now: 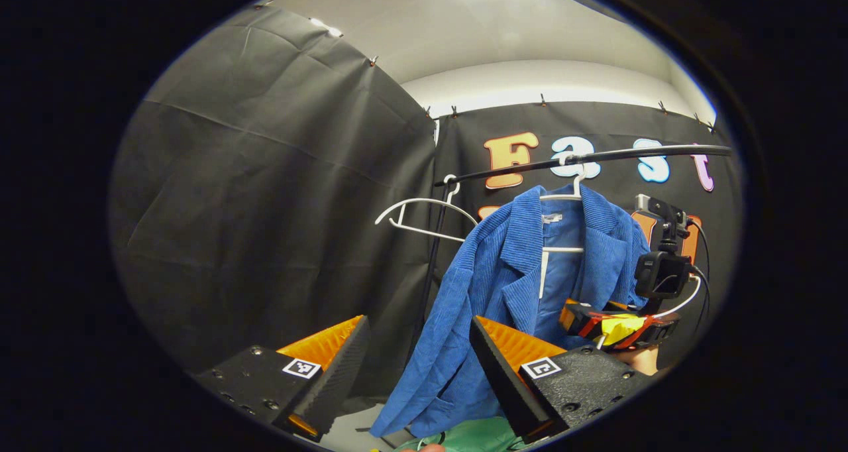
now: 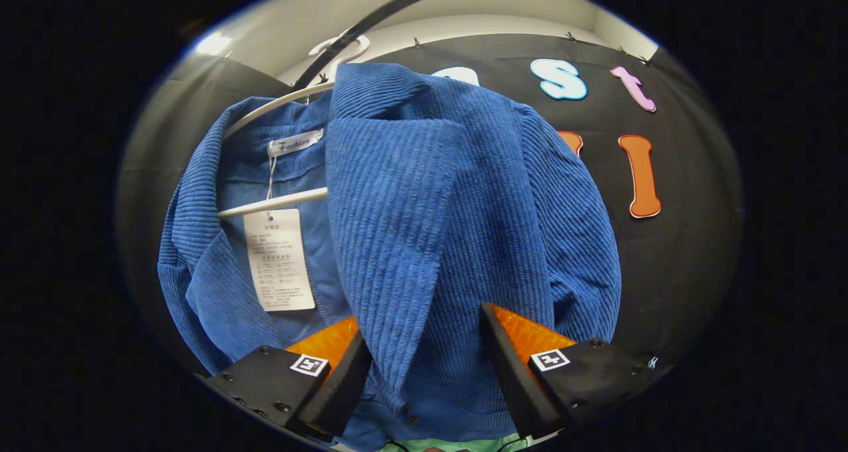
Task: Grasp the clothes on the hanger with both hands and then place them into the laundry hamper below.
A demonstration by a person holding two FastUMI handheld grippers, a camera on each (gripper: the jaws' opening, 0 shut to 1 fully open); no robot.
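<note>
While black cloth walls booth, left gripper view: jacket (image 1: 493,286) on hanger (image 1: 563,200) under rail (image 1: 596,157), spare hanger (image 1: 424,217) beside; left gripper (image 1: 417,366) jaws spread, apart from cloth. Right gripper view: right gripper (image 2: 424,372) jaws wide astride lapel, contact unclear.

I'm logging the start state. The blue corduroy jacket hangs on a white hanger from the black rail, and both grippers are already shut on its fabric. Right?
Not quite. The jacket does hang on the white hanger from the rail, but both grippers are open. The right gripper straddles the lapel in the right gripper view; the left gripper has no hold on it.
</note>
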